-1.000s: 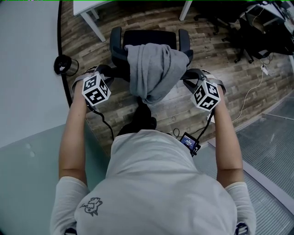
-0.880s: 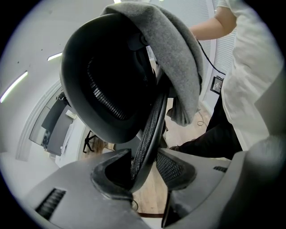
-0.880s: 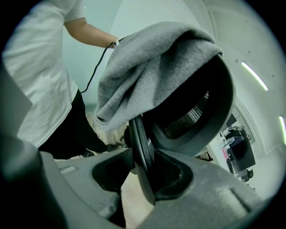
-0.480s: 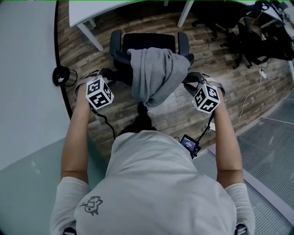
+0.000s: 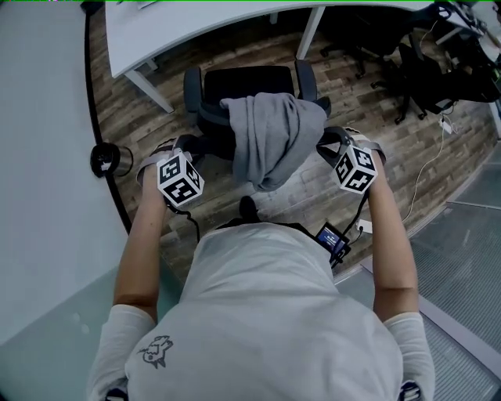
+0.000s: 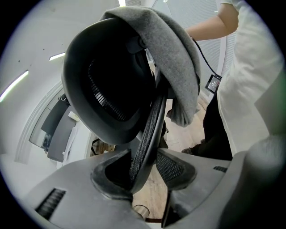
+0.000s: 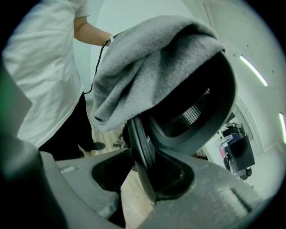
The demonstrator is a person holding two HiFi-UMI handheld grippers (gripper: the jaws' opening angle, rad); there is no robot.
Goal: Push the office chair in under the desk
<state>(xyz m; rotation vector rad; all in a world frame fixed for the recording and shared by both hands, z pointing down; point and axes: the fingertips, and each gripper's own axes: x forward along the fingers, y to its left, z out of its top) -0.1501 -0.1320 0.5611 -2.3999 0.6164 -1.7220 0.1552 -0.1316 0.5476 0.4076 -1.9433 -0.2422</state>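
The black office chair (image 5: 243,82) stands on the wood floor with its seat at the edge of the white desk (image 5: 196,23). A grey cloth (image 5: 270,137) hangs over its backrest. My left gripper (image 5: 186,147) is shut on the backrest's left edge, and my right gripper (image 5: 330,146) holds the right edge. In the left gripper view the mesh backrest rim (image 6: 149,129) runs between the jaws of that gripper (image 6: 145,165). The right gripper view shows the backrest rim (image 7: 138,138) between the jaws of the right gripper (image 7: 143,172), which are opening slightly.
A small black round bin (image 5: 106,159) stands by the curved floor edge at the left. Other black chairs (image 5: 423,70) and a white cable (image 5: 427,157) are at the right. A desk leg (image 5: 309,31) stands just right of the seat. A small device (image 5: 333,239) hangs at the person's waist.
The chair has rolled forward toward the desk, with both grippers following on the backrest. More of the desk top shows now.
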